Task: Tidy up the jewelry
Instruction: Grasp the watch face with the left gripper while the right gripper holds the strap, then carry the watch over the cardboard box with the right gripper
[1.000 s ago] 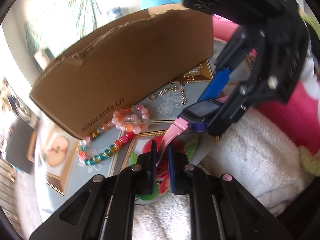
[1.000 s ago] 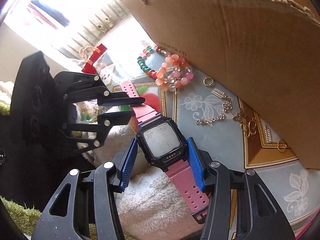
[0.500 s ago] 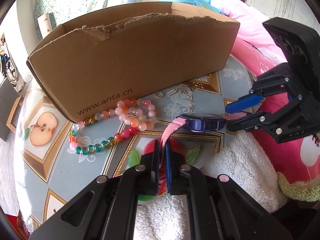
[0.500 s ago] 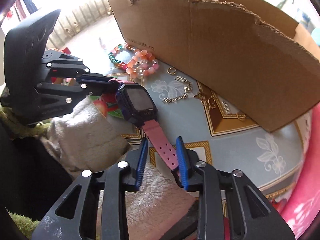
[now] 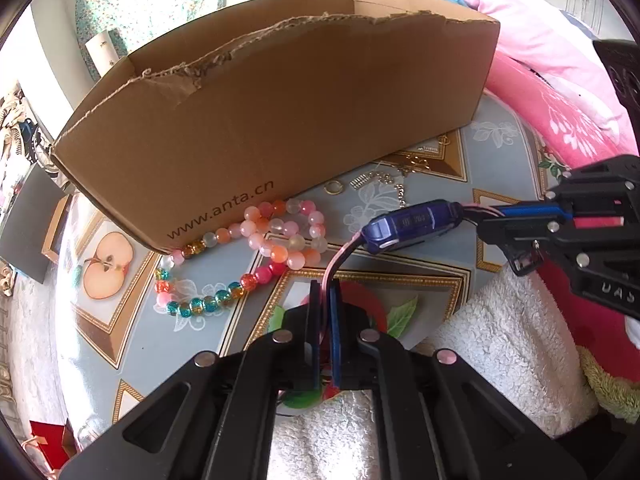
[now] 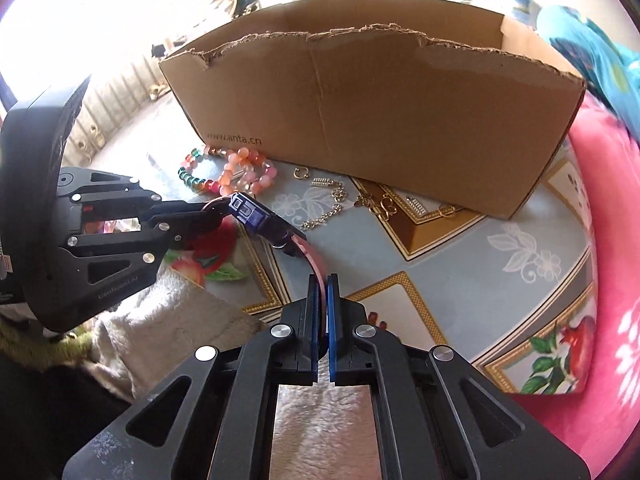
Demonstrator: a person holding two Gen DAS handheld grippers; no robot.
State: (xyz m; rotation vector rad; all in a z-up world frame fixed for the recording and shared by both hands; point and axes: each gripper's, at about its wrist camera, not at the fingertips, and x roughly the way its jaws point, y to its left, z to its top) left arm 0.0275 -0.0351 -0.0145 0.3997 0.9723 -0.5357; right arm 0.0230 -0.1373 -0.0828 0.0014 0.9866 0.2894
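Both sets of jaws are nearly closed, each pinching one pink strap of the watch. Your left gripper clamps the strap end nearest its camera; your right gripper clamps the opposite strap. The watch hangs between the two grippers, above the patterned tabletop, with its blue case turned edge-on in both views. The cardboard box stands behind it, open at the top, with a torn upper edge. A beaded bracelet lies on the tabletop, touching the foot of the box. Small gold rings and chain pieces lie beside it, along the box front. A white fleece cloth covers the near edge of the tabletop
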